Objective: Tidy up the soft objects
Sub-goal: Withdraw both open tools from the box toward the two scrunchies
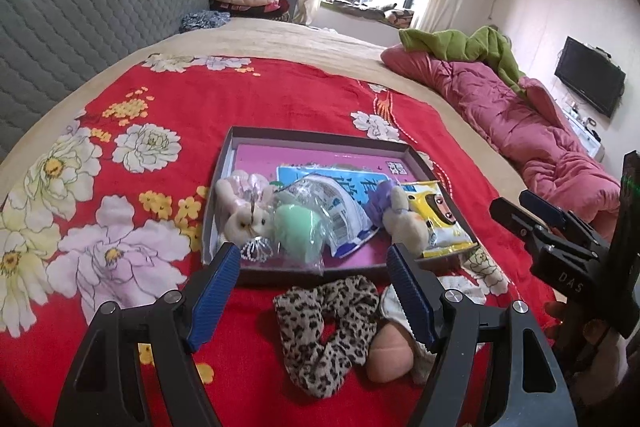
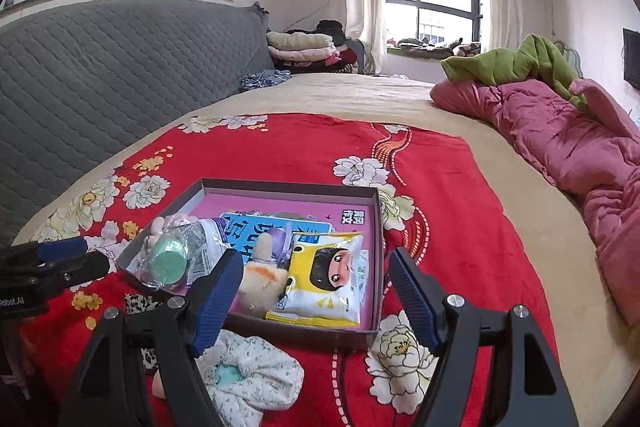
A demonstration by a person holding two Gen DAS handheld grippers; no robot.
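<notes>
Scrunchies (image 1: pixel 326 331) lie on red floral blanket (image 1: pixel 256 99) beside tray (image 1: pixel 320 141).

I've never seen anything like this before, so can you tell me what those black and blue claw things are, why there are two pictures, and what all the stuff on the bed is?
Those claws are grabbing tools that a person holds, one in each hand. Each has a small camera looking along its two blue fingers, which gives one picture per tool.

The left gripper and the right gripper are both open and hold nothing.

On the red flowered blanket lies a shallow cardboard box with a pink bottom. Inside it are a pale pink plush bunny, a round green sponge in clear wrap and a yellow cartoon packet.

Not in the box yet, in front of it, lie a leopard-print fabric scrunchie and a white dotted fabric scrunchie.
</notes>
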